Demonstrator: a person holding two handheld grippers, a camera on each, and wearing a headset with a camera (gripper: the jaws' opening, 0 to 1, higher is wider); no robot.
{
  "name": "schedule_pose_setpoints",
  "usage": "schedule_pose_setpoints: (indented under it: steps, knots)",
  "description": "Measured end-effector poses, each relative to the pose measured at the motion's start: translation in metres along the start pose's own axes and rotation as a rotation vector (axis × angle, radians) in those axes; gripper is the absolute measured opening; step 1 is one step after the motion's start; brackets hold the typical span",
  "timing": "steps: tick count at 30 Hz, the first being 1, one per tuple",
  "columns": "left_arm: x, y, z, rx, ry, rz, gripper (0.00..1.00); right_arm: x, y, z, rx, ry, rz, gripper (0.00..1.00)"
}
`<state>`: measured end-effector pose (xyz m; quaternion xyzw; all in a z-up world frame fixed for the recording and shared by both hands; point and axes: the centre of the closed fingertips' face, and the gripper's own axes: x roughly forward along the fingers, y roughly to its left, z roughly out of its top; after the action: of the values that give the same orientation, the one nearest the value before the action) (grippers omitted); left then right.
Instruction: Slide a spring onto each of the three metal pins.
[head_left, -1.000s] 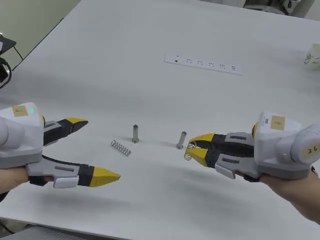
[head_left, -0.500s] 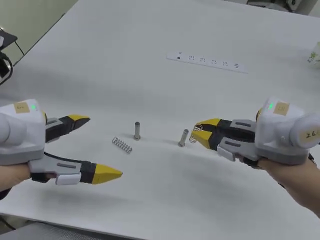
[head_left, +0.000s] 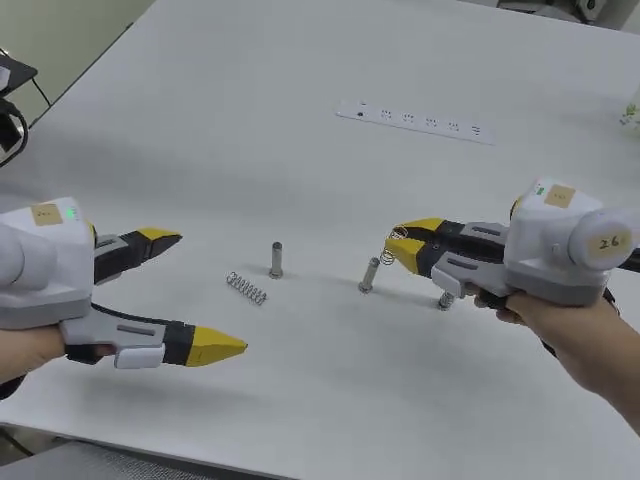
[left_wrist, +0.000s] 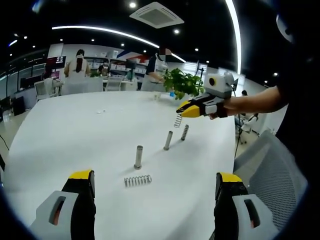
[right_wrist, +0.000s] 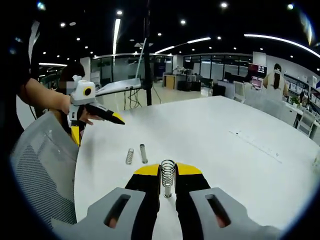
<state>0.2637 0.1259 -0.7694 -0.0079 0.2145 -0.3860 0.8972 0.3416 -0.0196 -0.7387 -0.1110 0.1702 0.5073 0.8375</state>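
Now in hand: seating the held spring (right_wrist: 168, 174) over the middle pin (head_left: 369, 275), by my judgement; it is not yet threaded.
Right gripper (head_left: 397, 247): jaws clamped on the held spring, which hangs down from the yellow tips with its lower coils free.
Spring against pin: the middle pin stands just ahead of the tips and a little below them. The spring's bottom end is close beside the pin's top and, as far as the head view shows, apart from it.
Method advised: bring the tips squarely above the pin so that bore and shaft line up, and keep the spring plumb. Lower until the first coils catch the shaft, and only then part the jaws.
Risk: a tilted spring would likely snag on the pin's top edge or knock the pin over.
Left gripper (head_left: 212, 292): jaws wide apart, holding nothing, hovering over the workbench (head_left: 300, 120) well away from the right gripper.
Loose spring (head_left: 245, 288): lying flat on the workbench, ahead of the left gripper's open jaws.
Far pin (head_left: 276, 259): upright and bare, beyond the middle pin from the right gripper's tips, just beside the loose spring.
Near pin (head_left: 446, 298): upright beneath the right gripper's body. The left gripper view suggests coils on it, though I cannot be sure.
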Motion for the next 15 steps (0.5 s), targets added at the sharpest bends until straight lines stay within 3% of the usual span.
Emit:
schedule_pose_setpoints:
  steps: [15]
  knots:
    - [-0.001, 0.003, -0.004, -0.006, 0.007, 0.004, 0.98, 0.011, -0.006, -0.006, 0.035, 0.004, -0.004, 0.08]
